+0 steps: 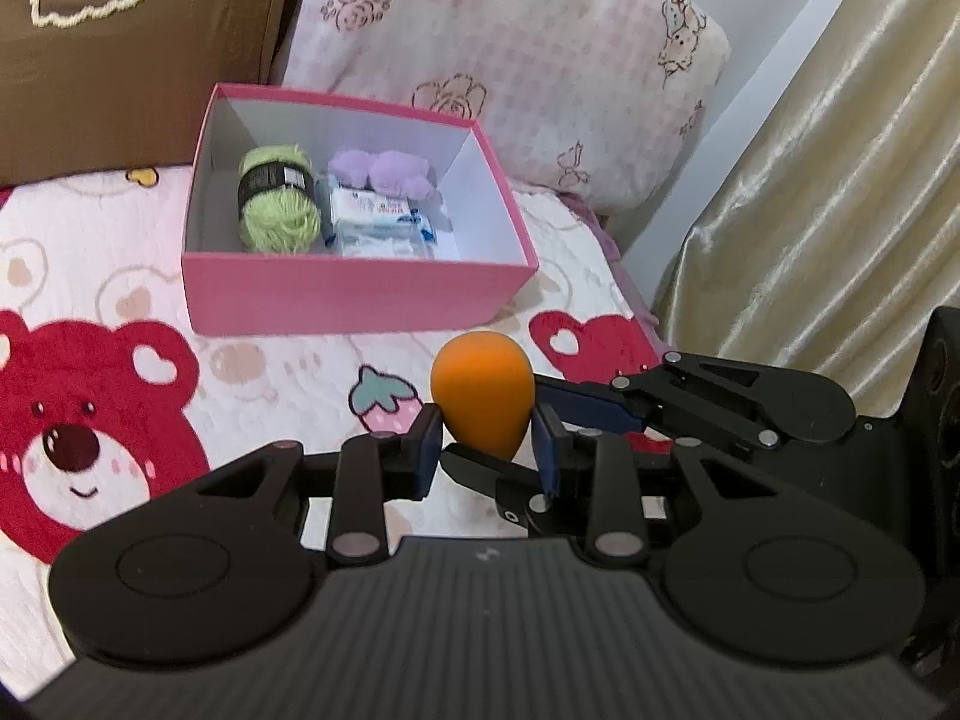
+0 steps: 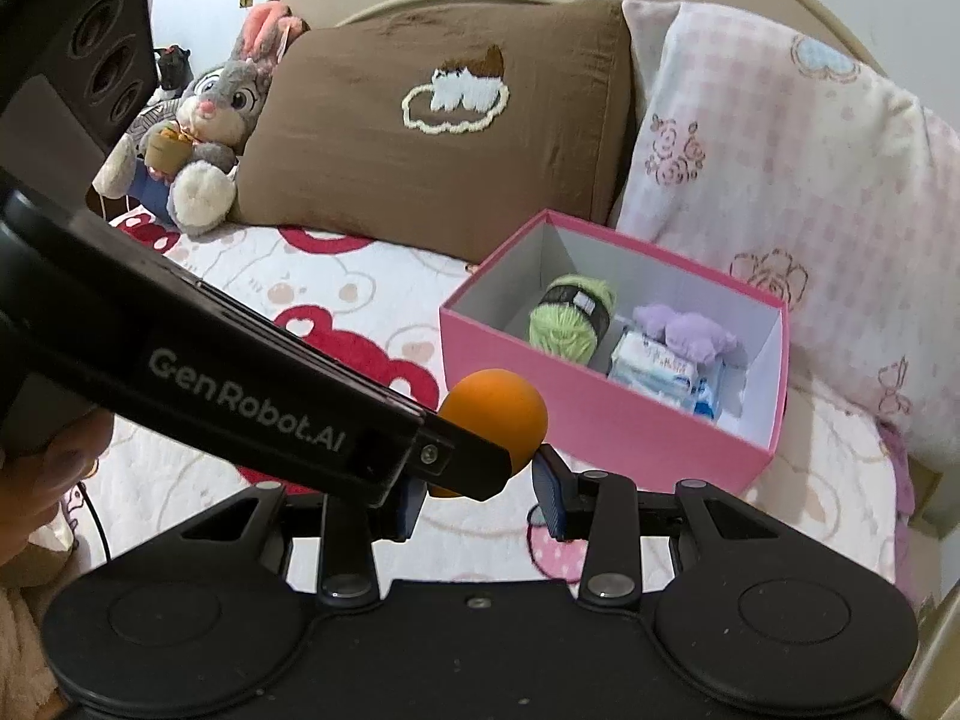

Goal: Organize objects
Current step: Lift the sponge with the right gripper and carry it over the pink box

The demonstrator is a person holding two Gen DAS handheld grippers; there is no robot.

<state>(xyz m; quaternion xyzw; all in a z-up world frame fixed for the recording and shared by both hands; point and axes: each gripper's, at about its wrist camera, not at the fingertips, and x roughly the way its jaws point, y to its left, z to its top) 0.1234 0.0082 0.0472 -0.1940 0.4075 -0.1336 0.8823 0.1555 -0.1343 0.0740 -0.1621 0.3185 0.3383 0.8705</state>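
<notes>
We log the orange egg-shaped sponge (image 1: 483,399) pinched at its narrow lower end between the left gripper (image 1: 487,444) pads, rounded end up, above the bear-print bedspread (image 1: 108,276). The right gripper (image 2: 480,489) jaws flank the same sponge; whether they press it we cannot tell. Beyond it sits the pink box (image 1: 360,294) holding green yarn (image 1: 277,198), a tissue pack (image 1: 378,225) and purple plush (image 1: 384,171).

Left wrist view close, angled down over bedspread (image 1: 288,372), right wrist view likewise, both sharing pink box (image 1: 360,294).
</notes>
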